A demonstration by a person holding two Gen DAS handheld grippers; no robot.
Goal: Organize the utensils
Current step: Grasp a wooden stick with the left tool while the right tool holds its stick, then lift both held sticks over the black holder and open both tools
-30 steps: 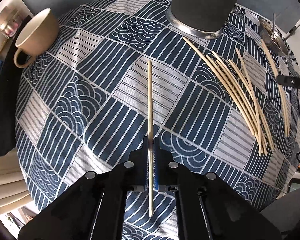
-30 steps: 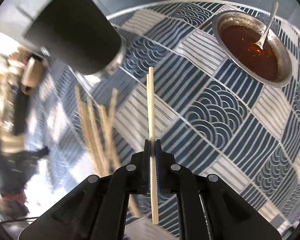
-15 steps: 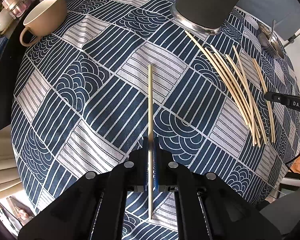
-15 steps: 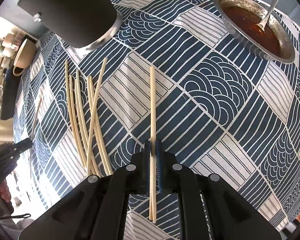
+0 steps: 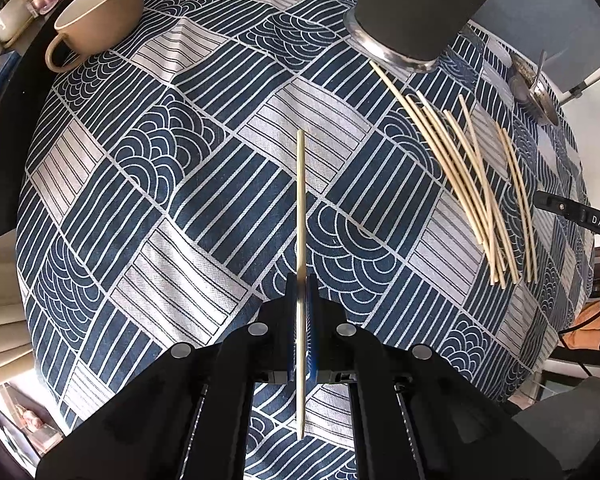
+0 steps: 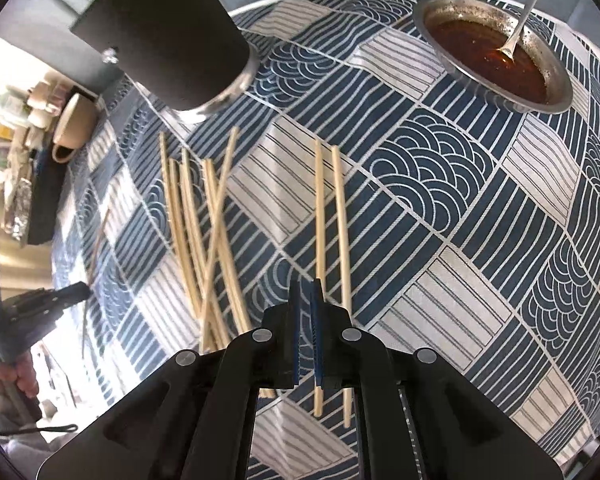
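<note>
Bamboo-pale thin chopstick (image 5: pixel 300 200) sits pinched edge-on in the closed left gripper (image 5: pixel 301 292); it could pivot or slip out; right gripper (image 6: pixel 307 300) jaws look nearly closed around another pale chopstick (image 6: pixel 320 216), which may knock its loose neighbour (image 6: pixel 341 224) on the blue patterned counter (image 6: pixel 460 208).

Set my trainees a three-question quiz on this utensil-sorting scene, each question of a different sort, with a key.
1. True or false: the left gripper is shut on a single chopstick.
2. What rests in the metal dish of red-brown sauce? A) a fork B) a spoon C) a chopstick
3. In the left wrist view, what stands at the far end of the pile of loose chopsticks?

Key:
1. True.
2. B, the spoon.
3. The dark cylindrical holder with a metal base.
</note>
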